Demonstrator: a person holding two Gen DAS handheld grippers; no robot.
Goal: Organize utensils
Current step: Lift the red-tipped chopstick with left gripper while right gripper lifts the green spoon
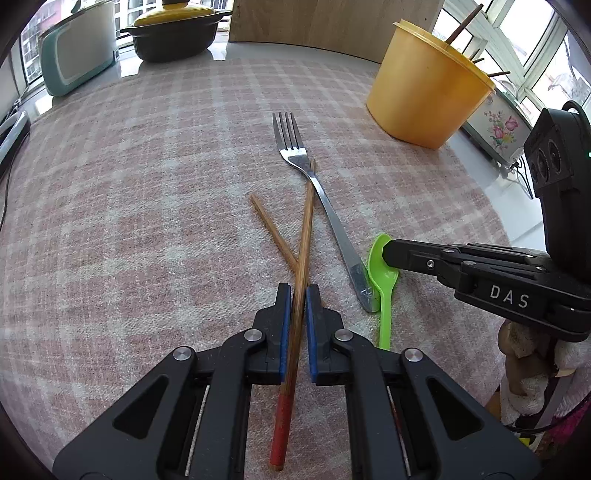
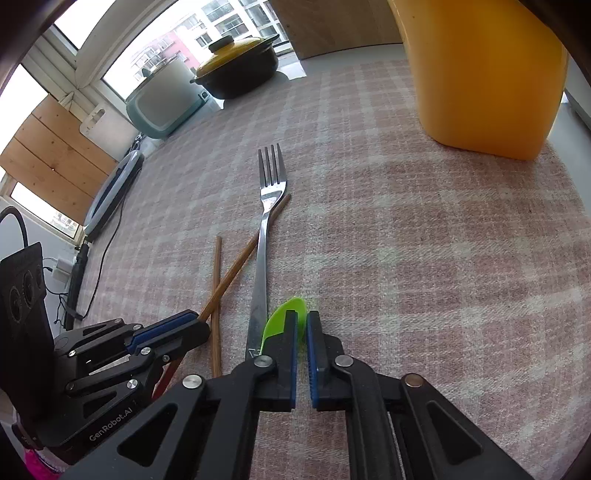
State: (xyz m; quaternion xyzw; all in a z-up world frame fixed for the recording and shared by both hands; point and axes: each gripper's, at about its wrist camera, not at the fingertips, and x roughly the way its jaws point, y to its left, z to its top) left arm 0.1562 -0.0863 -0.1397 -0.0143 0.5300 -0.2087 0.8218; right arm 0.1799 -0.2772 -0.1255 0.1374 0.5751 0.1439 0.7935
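Left tongs point(image 1: 298, 295): nearly closed, the blue pads on either side of a red-tipped chopstick point(image 1: 301, 258); whether the pads actually press it I cannot tell, as a thin gap shows beside the stick.
Right tongs point(image 2: 302, 325): almost closed around the bowl of the green spoon point(image 2: 286, 317); the spoon sits between the two fingers, but a firm grip cannot be confirmed.
Red-tipped chopstick: runs up between the left tongs toward the middle of the tabletop point(image 1: 147, 184), its far tip lying by the neck of the fork point(image 1: 317, 195).
Second chopstick point(image 1: 273, 232): lies flat on the checked cloth, crossing under the first one just ahead of the left tongs.
Fork: metal, lying flat in the middle of the tabletop, tines pointing to the far edge, handle end touching the green spoon.
Green spoon: on the cloth just right of the fork handle, bowl toward the far edge, handle toward the near edge.
Yellow tub point(image 1: 428, 81): stands upright by the far right corner of the tabletop, with dark sticks poking out of its top.
Far left corner: a dark pot with a yellow lid point(image 1: 173, 33) and a pale teal-trimmed appliance point(image 1: 77, 51) beside it.
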